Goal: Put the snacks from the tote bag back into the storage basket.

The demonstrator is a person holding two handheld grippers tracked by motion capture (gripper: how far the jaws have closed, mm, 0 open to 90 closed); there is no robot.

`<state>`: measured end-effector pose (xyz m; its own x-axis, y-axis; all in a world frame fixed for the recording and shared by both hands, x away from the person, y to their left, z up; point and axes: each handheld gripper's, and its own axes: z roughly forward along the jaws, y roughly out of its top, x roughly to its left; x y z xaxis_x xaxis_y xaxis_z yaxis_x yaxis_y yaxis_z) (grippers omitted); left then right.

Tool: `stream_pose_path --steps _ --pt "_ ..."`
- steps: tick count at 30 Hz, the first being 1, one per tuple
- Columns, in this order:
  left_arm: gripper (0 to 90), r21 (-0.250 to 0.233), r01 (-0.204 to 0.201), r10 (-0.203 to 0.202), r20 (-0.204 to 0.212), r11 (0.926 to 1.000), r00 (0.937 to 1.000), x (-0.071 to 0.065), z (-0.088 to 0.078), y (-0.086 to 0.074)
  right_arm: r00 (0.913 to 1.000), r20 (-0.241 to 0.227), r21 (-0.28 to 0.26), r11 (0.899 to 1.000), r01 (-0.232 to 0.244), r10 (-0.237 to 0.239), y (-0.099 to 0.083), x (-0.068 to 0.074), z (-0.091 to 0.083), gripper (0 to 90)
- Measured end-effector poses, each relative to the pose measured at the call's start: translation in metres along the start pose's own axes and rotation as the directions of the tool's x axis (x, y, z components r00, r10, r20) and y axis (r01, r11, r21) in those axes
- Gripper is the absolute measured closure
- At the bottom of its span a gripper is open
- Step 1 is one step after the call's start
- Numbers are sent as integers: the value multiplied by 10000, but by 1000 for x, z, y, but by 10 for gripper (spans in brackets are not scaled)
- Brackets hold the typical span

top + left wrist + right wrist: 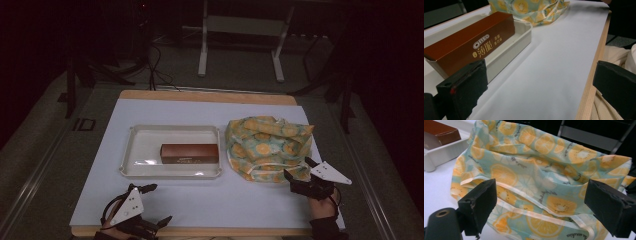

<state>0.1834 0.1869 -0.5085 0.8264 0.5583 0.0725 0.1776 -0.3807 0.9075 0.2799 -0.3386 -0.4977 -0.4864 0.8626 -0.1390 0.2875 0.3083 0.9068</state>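
A brown Oreo box (189, 153) lies in a white tray (145, 135) at mid-table; in the left gripper view the box (471, 42) sits just beyond the left jaw. A crumpled cloth bag with an orange-slice print (267, 145) rests right of the tray. My left gripper (156, 205) is open near the table's front left edge, nothing between its jaws. My right gripper (299, 169) is open at the bag's near right edge; in the right gripper view the bag (541, 177) and its pale handle strap (524, 211) spread between the jaws.
A white sheet (200, 200) covers the wooden table (200, 96). Beyond the far edge stand a metal frame (240, 35) and cables (155, 65) on the floor. In the left gripper view, cream-coloured clothing (614, 57) lies past the table's near edge.
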Motion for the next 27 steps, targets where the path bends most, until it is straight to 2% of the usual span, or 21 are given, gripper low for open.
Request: stream_pose_path --steps 17,27 --pt "0 27 -8 8 2 10000 10000 0 1 0 9997 49 48 9997 -245 245 -1 0 2 112" --pt "0 24 -4 4 -2 10000 10000 0 1 0 9998 171 -54 9999 -111 111 0 1 2 113"
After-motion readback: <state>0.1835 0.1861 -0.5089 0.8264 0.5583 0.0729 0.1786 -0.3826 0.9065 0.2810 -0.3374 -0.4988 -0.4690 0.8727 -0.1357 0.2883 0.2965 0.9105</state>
